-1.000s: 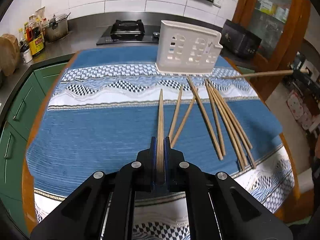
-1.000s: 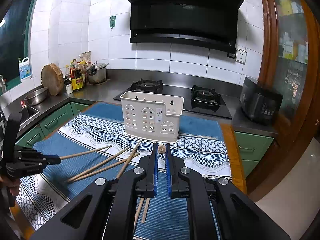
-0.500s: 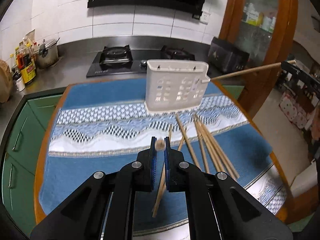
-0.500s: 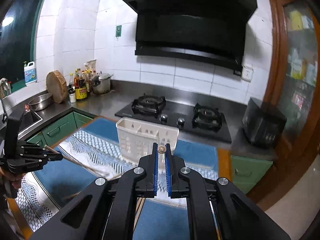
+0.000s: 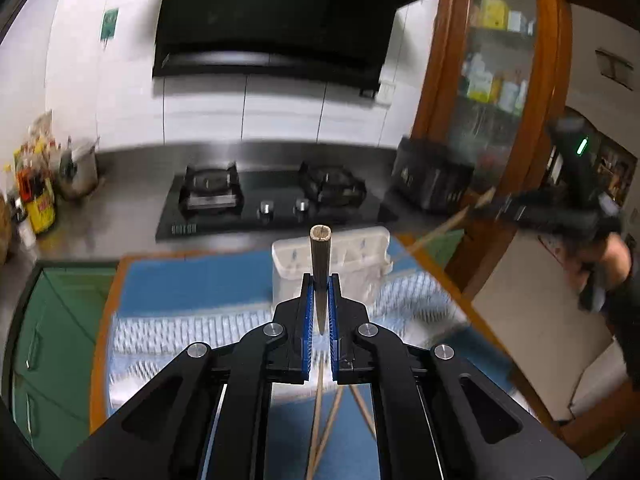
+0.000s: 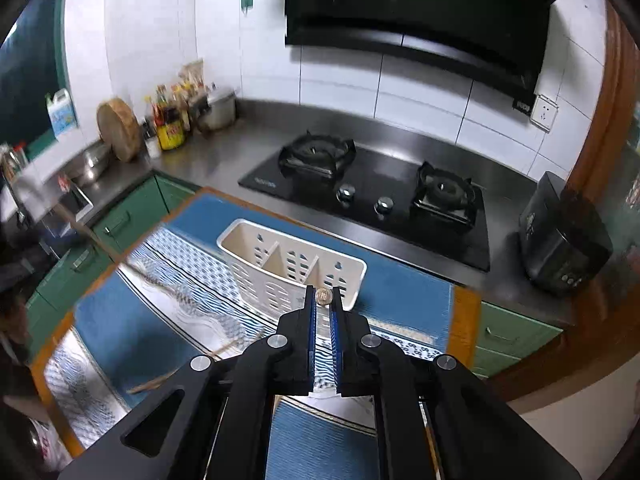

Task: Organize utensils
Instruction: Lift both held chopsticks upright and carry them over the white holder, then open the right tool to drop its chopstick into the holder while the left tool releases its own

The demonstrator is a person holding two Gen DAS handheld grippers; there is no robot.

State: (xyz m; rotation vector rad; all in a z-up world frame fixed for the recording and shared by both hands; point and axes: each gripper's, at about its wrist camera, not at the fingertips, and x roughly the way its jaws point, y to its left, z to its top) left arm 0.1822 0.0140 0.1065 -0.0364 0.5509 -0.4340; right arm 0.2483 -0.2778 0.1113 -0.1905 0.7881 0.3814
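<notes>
Each claw is pinching one wooden chopstick: left claw (image 5: 320,286) with its chopstick (image 5: 320,256) end-on, right claw (image 6: 323,300) with its chopstick (image 6: 323,296), both raised above the white utensil holder (image 6: 292,268) on the cloth-covered bench (image 6: 408,280). Risk: a long stick swinging at the pinch may strike the holder's rim or a divider, or the two sticks may collide. Only the right view shows the compartments; only the left shows loose chopsticks (image 5: 324,432) below.
</notes>
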